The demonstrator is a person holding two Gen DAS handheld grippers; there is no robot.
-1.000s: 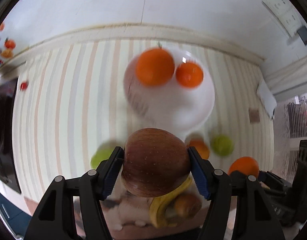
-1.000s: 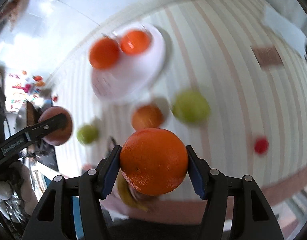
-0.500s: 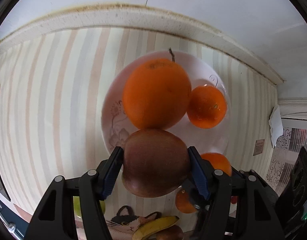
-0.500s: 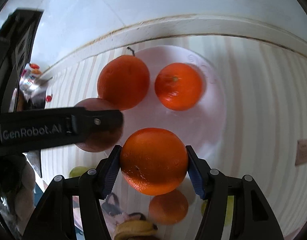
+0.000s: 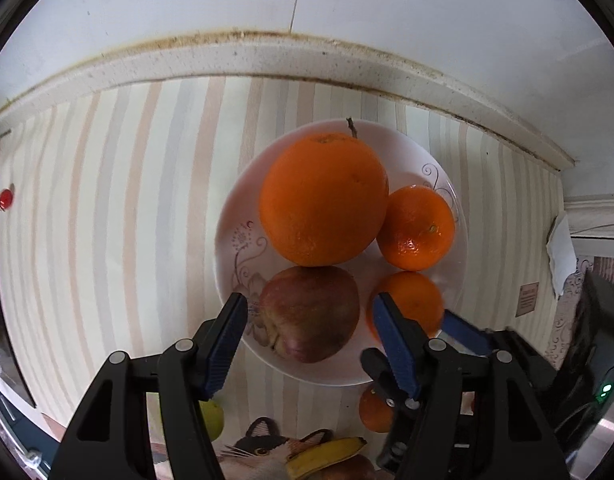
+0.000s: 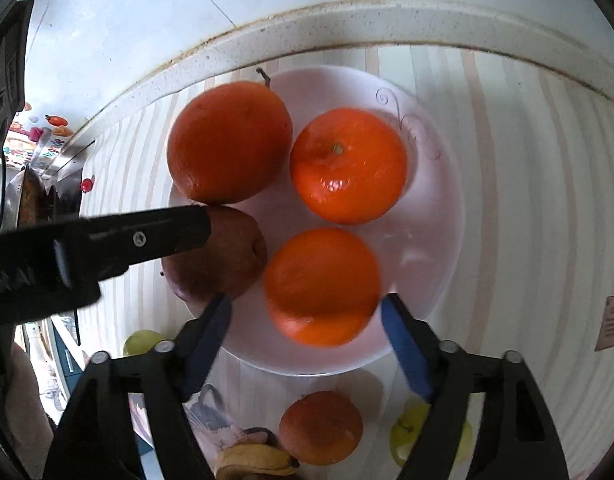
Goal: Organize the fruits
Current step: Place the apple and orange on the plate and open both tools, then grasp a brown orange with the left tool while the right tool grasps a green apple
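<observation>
Both grippers just let go over the white plate (image 5: 235, 264): left gripper (image 5: 309, 316) open around the apple (image 5: 309, 314), right gripper (image 6: 305, 320) jaws just widened off its orange (image 6: 323, 284), now four fruits plated, others remain outside

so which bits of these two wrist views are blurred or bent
Right wrist view: the orange between the open pads is motion-smeared, the plate fruit behind it sharp. Left wrist view: mostly sharp, the apple crisp; the fisheye bows the counter edge in both.
</observation>
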